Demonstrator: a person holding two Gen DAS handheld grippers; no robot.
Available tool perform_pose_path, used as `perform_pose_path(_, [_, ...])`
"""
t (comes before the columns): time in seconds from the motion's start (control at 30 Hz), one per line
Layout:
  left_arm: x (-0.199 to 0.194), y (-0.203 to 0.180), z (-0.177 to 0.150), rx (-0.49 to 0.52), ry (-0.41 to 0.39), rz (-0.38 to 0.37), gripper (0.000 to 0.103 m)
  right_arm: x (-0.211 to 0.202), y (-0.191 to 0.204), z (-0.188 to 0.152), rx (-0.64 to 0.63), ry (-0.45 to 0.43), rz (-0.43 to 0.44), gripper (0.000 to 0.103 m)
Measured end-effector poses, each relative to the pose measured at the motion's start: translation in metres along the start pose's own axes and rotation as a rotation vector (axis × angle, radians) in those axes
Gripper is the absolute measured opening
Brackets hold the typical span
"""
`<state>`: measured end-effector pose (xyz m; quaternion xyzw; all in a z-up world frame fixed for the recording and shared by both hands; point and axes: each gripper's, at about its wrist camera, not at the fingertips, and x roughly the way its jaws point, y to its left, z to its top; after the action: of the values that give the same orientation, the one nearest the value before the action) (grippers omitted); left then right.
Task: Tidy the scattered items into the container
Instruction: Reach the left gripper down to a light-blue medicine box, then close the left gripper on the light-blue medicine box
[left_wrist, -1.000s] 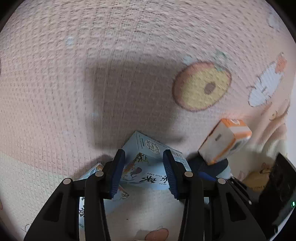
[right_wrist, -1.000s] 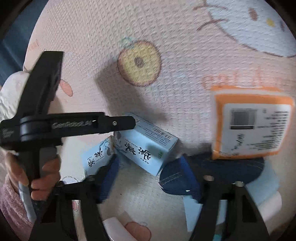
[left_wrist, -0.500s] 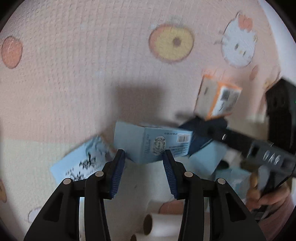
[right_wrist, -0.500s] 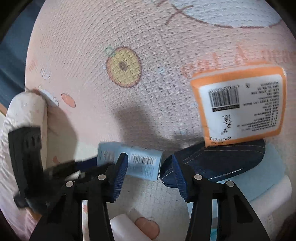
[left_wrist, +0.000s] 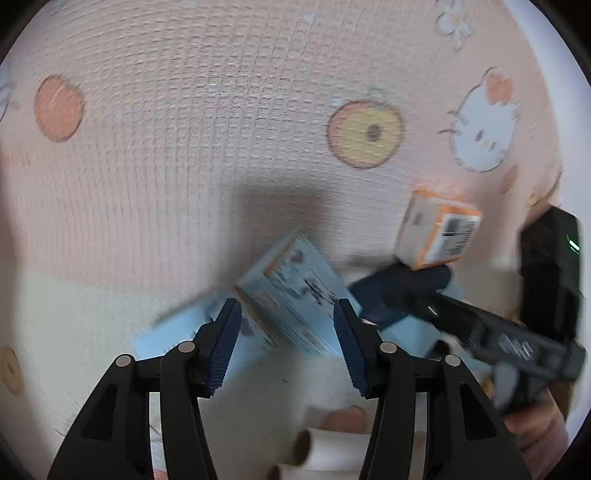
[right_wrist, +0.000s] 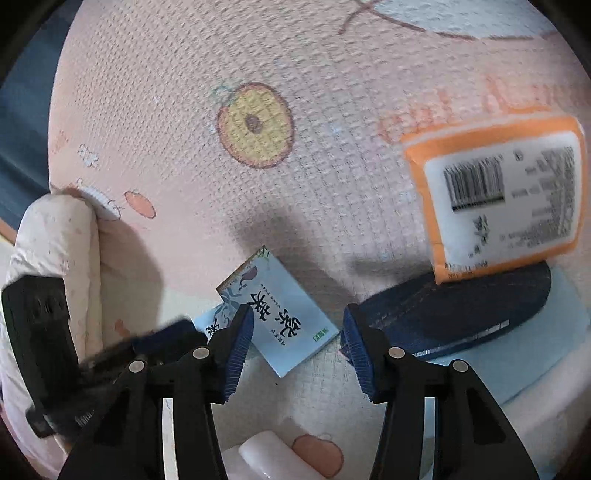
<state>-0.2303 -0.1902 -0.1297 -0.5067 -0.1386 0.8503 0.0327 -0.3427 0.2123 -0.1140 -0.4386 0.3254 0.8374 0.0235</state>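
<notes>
Both pairs of jaws stand apart with nothing pressed between them. On our left gripper (left_wrist: 286, 332) they have just been opening, and the blue box (left_wrist: 291, 295) lies tilted beyond the pads, not squeezed; that view is blurred, so we cannot tell whether a pad brushes it. A second, flatter blue packet (left_wrist: 177, 325) lies just left of the box. The right gripper (right_wrist: 297, 343) is also empty, its jaws half wide, with the box (right_wrist: 280, 314) on the mat (right_wrist: 184, 92) just ahead of them. Right of the box sits a dark denim piece (right_wrist: 461, 314) on a pale blue cloth (right_wrist: 546, 354), and the orange pack (right_wrist: 506, 206) stands on the denim.

We judge that we are at the pick-up step, with the box lying loose on the mat. No container shows plainly in either view. Next we should square one gripper over the box, close across its narrow sides, and lift it clear of the packet.
</notes>
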Motion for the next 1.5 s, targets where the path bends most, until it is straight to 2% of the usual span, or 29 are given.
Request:
perform_pose_path(0.17, [0.033,-0.020,0.033,0.041,0.048,0.002,0.056,0.000,-0.002,-0.014,0.055,0.003,-0.013,0.048])
perform_pose_path(0.27, [0.042,-0.022,0.041,0.072,0.070,0.011,0.056,0.001,0.003,-0.023,0.041,0.002,-0.023,0.048])
perform_pose_path(0.33, [0.044,-0.025,0.040,0.099,0.079,-0.001,0.056,0.003,0.008,-0.030,0.005,0.009,-0.048,0.048])
perform_pose_path(0.43, [0.047,-0.029,0.035,0.122,0.084,-0.033,0.041,0.011,0.009,-0.041,-0.031,0.050,-0.064,0.048])
perform_pose_path(0.47, [0.048,-0.029,0.033,0.131,0.081,-0.019,0.037,0.016,0.010,-0.043,-0.038,0.064,-0.058,0.048])
perform_pose_path(0.53, [0.051,-0.028,0.029,0.141,0.082,-0.002,0.036,0.025,0.011,-0.046,-0.045,0.084,-0.054,0.048])
perform_pose_path(0.67, [0.053,-0.017,0.024,0.076,0.104,-0.039,0.035,0.043,0.009,-0.047,-0.030,0.116,-0.050,0.048])
perform_pose_path(0.87, [0.053,-0.020,0.014,0.107,0.106,-0.025,0.035,0.056,0.001,-0.043,-0.004,0.115,-0.017,0.051])
perform_pose_path(1.13, [0.041,-0.024,0.006,0.077,0.091,-0.031,0.035,0.048,0.004,-0.049,-0.004,0.073,-0.014,0.051])
perform_pose_path(1.27, [0.011,-0.021,-0.008,0.032,0.050,-0.086,0.035,0.036,0.006,-0.048,0.016,0.034,-0.009,0.051])
perform_pose_path(1.4, [-0.021,-0.022,-0.026,-0.062,-0.001,-0.217,0.035,0.003,0.003,-0.053,0.054,-0.042,0.018,0.051])
perform_pose_path(1.5, [-0.028,-0.029,-0.033,-0.082,-0.004,-0.257,0.035,-0.026,-0.001,-0.061,0.067,-0.071,0.036,0.051])
